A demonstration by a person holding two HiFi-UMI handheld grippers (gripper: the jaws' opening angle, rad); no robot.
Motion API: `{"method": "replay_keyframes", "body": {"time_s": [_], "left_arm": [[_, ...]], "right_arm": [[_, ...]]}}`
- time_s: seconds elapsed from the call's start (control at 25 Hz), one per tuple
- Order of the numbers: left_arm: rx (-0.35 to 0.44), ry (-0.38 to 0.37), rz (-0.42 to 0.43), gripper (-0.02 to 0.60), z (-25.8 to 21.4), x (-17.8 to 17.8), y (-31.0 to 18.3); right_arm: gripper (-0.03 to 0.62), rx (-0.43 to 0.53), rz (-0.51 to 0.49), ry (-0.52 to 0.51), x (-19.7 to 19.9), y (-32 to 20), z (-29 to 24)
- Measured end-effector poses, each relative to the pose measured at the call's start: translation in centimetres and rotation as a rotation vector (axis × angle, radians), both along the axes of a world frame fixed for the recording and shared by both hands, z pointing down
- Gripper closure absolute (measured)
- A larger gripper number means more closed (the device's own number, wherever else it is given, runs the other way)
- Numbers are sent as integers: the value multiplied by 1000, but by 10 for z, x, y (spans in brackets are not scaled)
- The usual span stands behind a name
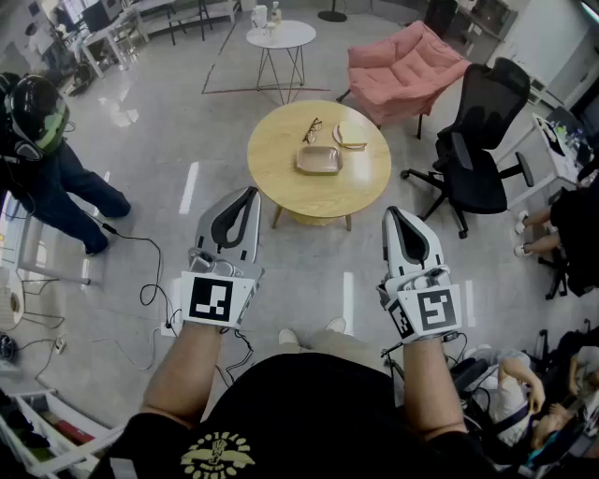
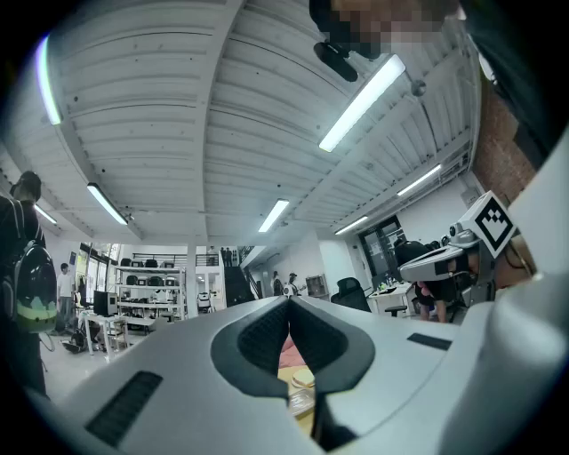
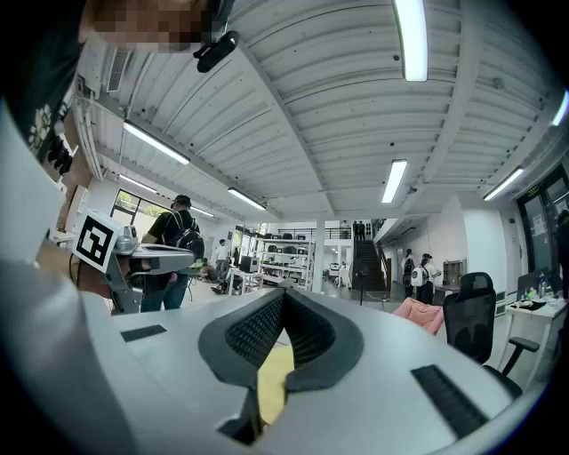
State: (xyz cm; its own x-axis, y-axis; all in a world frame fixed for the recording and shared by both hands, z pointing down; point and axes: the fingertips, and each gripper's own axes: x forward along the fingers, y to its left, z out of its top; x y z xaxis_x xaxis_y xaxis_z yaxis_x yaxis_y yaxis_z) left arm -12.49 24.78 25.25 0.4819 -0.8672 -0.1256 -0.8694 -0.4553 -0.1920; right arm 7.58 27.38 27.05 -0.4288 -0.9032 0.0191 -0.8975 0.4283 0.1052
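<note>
Tools: left tool (image 1: 250,192), right tool (image 1: 392,213) pressed together, empty, lower centre.
Risk: closed tips may shove tray (image 1: 318,159) on table (image 1: 276,173).

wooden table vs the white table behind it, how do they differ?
Colour: the wooden table has a light wood top; the white table is white on thin legs.
Size: the wooden table looks clearly wider than the white table.
Load: the wooden table carries a tray and glasses mid-top; the white table has small containers at its far edge.
Both tops are round.
</note>
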Motion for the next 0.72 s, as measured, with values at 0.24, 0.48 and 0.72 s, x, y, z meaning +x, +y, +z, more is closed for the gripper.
{"method": "replay_keyframes", "body": {"time_s": [0.24,0.48,0.72], "left_arm": [[-5,14,16,565,3,-5,8],[-6,48,40,565,5,5,6],[-28,63,15,565,17,24,-18]], "right_arm": [[580,-23,11,-13,-1,7,7],[580,-24,23,-23,16,2,7],[580,-27,24,-27,45,-17,12]]}}
